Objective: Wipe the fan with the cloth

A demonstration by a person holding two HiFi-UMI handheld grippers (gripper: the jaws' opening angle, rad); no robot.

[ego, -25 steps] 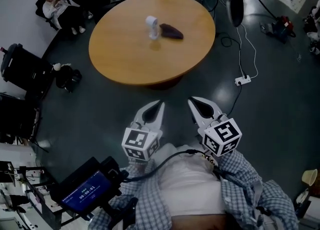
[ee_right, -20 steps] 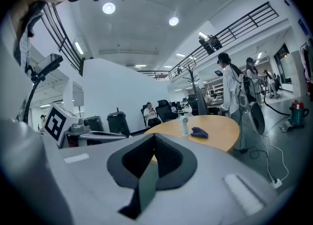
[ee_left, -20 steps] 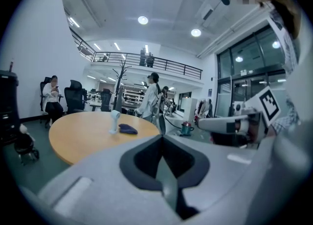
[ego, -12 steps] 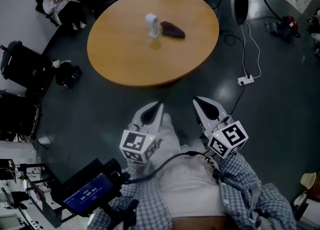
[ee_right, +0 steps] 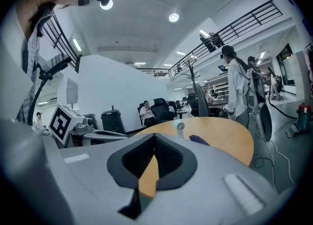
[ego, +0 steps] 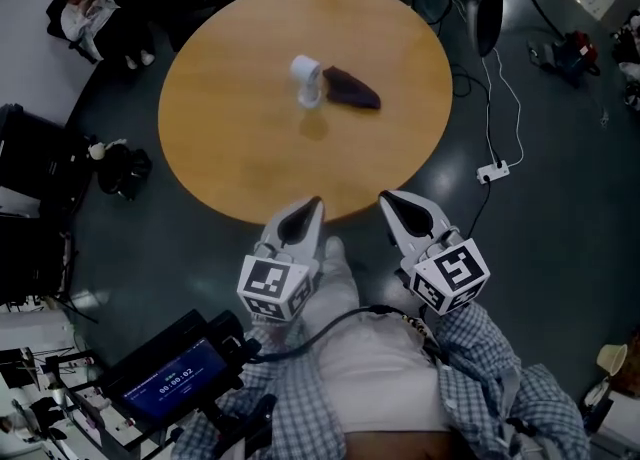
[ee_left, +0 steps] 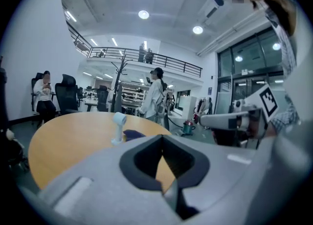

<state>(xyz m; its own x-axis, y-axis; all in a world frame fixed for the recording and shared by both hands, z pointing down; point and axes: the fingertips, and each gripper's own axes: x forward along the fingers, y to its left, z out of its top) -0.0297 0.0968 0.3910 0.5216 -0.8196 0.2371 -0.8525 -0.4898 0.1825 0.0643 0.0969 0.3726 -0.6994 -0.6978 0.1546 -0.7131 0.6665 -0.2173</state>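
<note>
Fan, small and white, upright on a slim stem near the middle of the round wooden table; dark crumpled cloth just to its right, touching or barely apart (cannot tell which). Left gripper and right gripper side by side at the table's near edge, both with jaws pressed together on nothing, with only tabletop visible through the dark-lined opening behind the tips in each gripper view. Well apart from fan and cloth alike, so no wiping yet by the look of it. Likely trouble ahead: reaching the cloth with jaws unopened and merely shoving it along; nudging the fan while pinching cloth so close to its base; toppling or skating the fan under a wiping stroke, given a narrow foot and a heavier-looking head, unless steadied by the other gripper. Also worth minding underfoot: white power strip and its cable on the floor right of the table. No container among the task's things; pale cup-like thing at the lower right edge of the head view, contents not to be made out.
</note>
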